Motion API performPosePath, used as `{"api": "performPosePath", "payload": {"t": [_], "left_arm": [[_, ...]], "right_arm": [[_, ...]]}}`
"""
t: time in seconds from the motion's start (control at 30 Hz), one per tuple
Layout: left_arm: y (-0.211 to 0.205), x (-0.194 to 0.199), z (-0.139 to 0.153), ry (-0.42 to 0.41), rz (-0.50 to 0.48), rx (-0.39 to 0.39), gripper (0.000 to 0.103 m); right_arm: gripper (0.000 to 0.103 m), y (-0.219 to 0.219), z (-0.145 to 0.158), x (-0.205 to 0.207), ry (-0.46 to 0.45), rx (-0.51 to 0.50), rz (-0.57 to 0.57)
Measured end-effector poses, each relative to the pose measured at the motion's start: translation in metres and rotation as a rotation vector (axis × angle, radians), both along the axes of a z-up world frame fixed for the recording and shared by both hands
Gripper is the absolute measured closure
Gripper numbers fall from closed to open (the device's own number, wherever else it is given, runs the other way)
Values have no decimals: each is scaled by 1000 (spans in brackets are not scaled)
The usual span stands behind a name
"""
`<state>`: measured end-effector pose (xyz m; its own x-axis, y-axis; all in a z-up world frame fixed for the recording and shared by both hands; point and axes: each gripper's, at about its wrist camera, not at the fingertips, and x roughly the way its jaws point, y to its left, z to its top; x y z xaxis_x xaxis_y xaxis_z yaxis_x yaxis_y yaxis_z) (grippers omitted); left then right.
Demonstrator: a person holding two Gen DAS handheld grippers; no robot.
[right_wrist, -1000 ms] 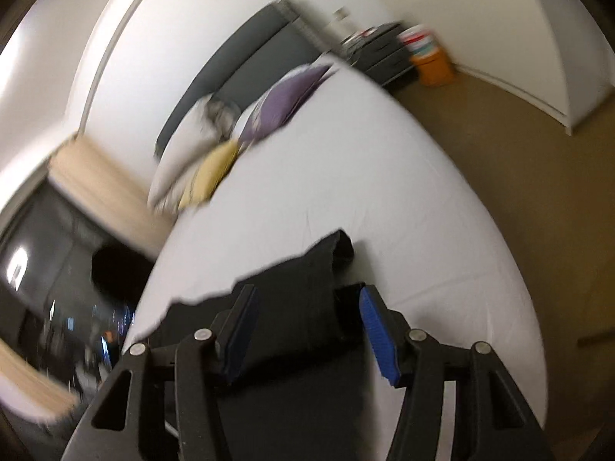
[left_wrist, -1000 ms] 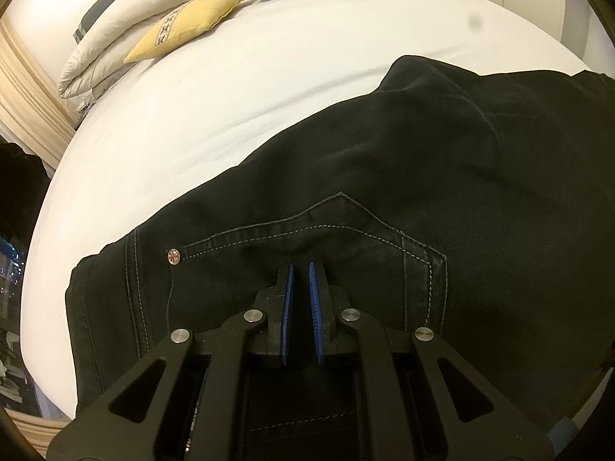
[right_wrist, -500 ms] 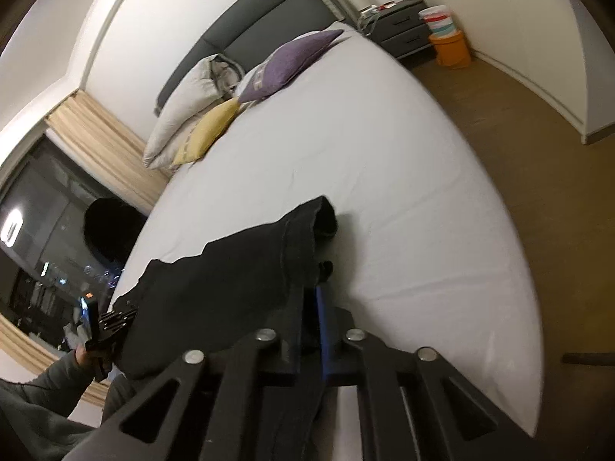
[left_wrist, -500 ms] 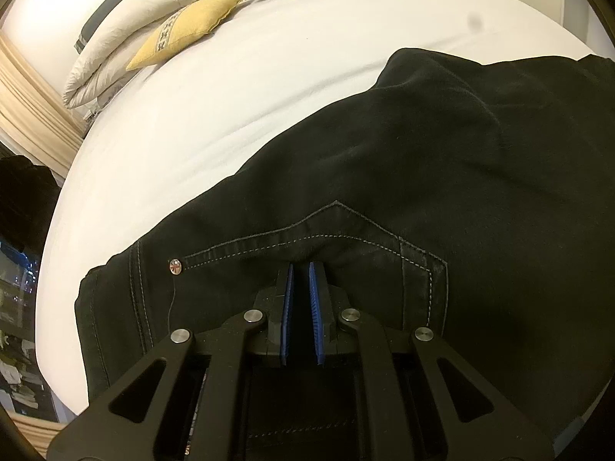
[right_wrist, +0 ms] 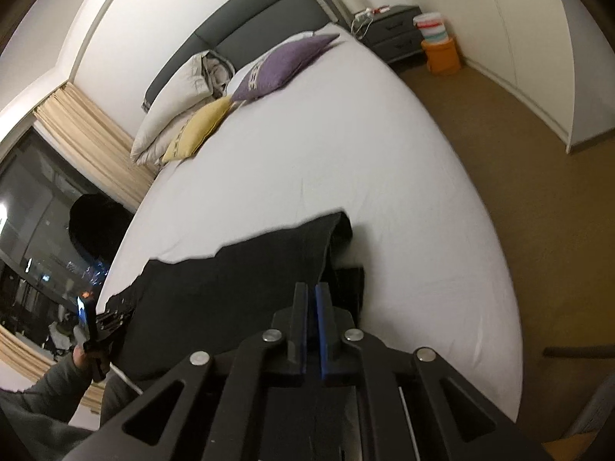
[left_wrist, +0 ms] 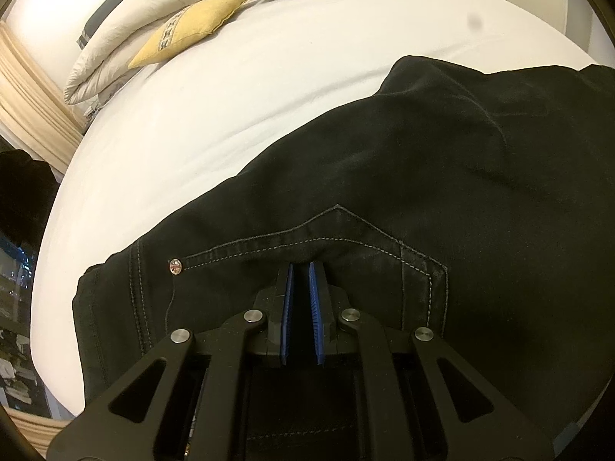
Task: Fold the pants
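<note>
Black pants (left_wrist: 403, 176) lie across the near end of a white bed (left_wrist: 230, 88), back pocket with pale stitching up. My left gripper (left_wrist: 301, 265) is shut on the waist end of the pants, at the pocket's top edge. In the right wrist view the pants (right_wrist: 230, 276) are lifted at their leg end, and my right gripper (right_wrist: 311, 288) is shut on that end, holding it above the bed (right_wrist: 346, 146). The left gripper (right_wrist: 92, 330) shows there at the far left, in a hand.
Yellow (right_wrist: 196, 130) and purple (right_wrist: 284, 65) cushions and white pillows (right_wrist: 177, 96) lie at the headboard. A nightstand (right_wrist: 396, 34) and orange bucket (right_wrist: 442, 53) stand on the tan floor to the right. Curtains (right_wrist: 88, 142) and a dark window are at left.
My right gripper went from open around the leg end to shut on it and has lifted it. The left gripper stays shut at the waist, with the pants shifting slightly.
</note>
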<state>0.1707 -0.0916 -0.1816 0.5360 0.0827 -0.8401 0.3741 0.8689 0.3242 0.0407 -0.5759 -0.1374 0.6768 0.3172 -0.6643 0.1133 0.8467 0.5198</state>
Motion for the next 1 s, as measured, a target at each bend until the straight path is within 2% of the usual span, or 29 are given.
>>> {"api": "performPosePath", "payload": {"t": [0.03, 0.1, 0.23, 0.37, 0.4, 0.43, 0.47, 0.5, 0.63, 0.77, 0.87, 0.93, 1.0], "left_arm": [[0, 0, 0, -2, -1, 3, 95], [0, 1, 0, -2, -2, 6, 94], [-4, 1, 0, 0, -7, 23, 94], [-11, 1, -3, -6, -8, 51, 95], [-13, 1, -4, -6, -8, 58, 95], [-14, 1, -5, -6, -10, 65, 94], [-15, 1, -6, -6, -12, 71, 95], [-16, 1, -6, -7, -15, 75, 95], [-17, 0, -8, -7, -15, 63, 95], [-15, -1, -8, -11, -12, 51, 95], [-12, -1, -6, -10, -15, 49, 95], [-12, -1, -6, -7, -22, 52, 95], [-12, 0, -5, -3, -27, 56, 95]], "right_arm": [[70, -2, -4, -3, 2, -1, -2], [58, -10, -10, -9, -24, 16, -27], [57, -23, -13, -12, -102, 69, -37], [57, -9, -18, 9, -55, 25, 62], [62, -3, -22, 16, -14, -4, 87], [75, 1, -25, 21, 17, -36, 95], [82, 3, -25, 24, 24, -52, 102], [99, 5, -24, 24, 17, -54, 105], [100, 17, -5, 15, -7, -97, 108], [100, 31, 32, 6, -29, -84, 91], [100, 28, 56, 6, 23, 59, -4], [100, 17, 70, 7, 35, 230, -79], [99, 6, 76, 9, 37, 341, -156]]}}
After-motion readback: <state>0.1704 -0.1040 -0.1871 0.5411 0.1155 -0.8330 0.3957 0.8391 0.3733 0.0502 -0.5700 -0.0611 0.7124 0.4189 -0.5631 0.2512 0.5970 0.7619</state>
